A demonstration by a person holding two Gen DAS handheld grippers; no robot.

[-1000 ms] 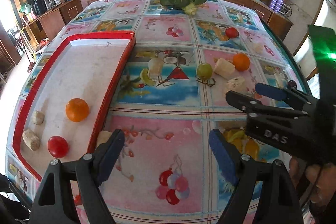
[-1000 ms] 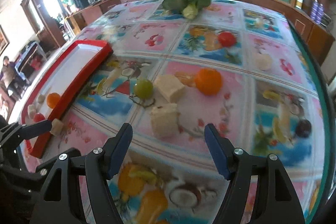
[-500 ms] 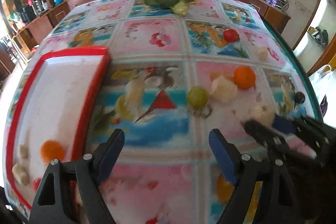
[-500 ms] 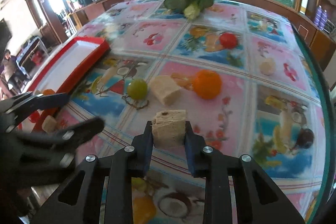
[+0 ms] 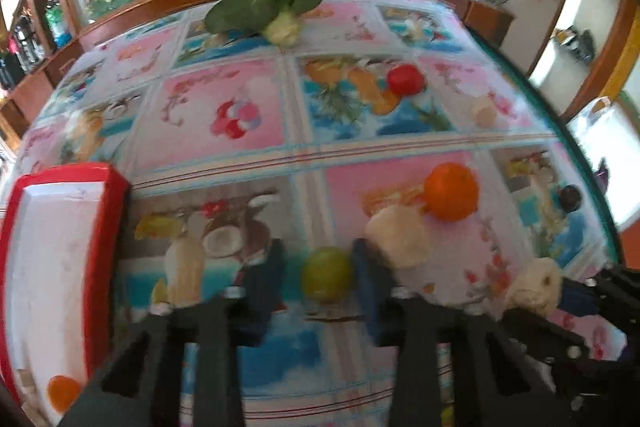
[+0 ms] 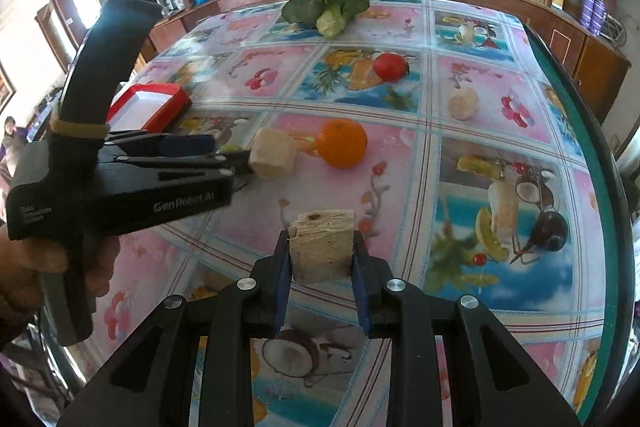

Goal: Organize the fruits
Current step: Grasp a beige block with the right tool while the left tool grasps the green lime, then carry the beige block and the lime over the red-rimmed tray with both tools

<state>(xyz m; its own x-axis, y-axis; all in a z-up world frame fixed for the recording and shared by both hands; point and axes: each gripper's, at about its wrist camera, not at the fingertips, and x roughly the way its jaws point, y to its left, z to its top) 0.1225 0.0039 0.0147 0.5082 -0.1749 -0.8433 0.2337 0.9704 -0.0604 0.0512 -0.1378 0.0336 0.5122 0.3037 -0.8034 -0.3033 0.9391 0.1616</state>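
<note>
In the left wrist view, the left gripper (image 5: 318, 277) was seen with its jaws spread wide on either side of a green fruit (image 5: 327, 273) lying on the patterned tablecloth (image 5: 248, 115); whether the pads touched the fruit could not be told, the picture being blurred. Just beyond the right-hand finger a pale chunk (image 5: 398, 237) lay, with an orange (image 5: 451, 191) close behind it. A red tomato (image 5: 406, 79) and a small pale piece (image 5: 483, 110) were placed further back, and a head of broccoli (image 5: 266, 7) at the far edge. The red tray (image 5: 108, 227) was seen at the left, an orange fruit (image 5: 62, 393) lying in its near corner. At the lower right, the right gripper (image 5: 560, 297) was seen clamped on a beige chunk (image 5: 534, 285).

In the right wrist view, the right gripper (image 6: 320, 267) was closed tightly on the beige chunk (image 6: 322, 245), which was held above the tablecloth (image 6: 480, 99). The left gripper (image 6: 224, 153) was seen at the left, just beside the pale chunk (image 6: 274, 157), the green fruit (image 6: 232, 148) barely showing between its fingers. The orange (image 6: 341, 143), the tomato (image 6: 391, 67), the small pale piece (image 6: 464, 103) and the broccoli (image 6: 326, 5) were spread beyond, and a dark fruit (image 6: 554, 229) lay at the right. The tray (image 6: 154, 103) was visible far left.
</note>
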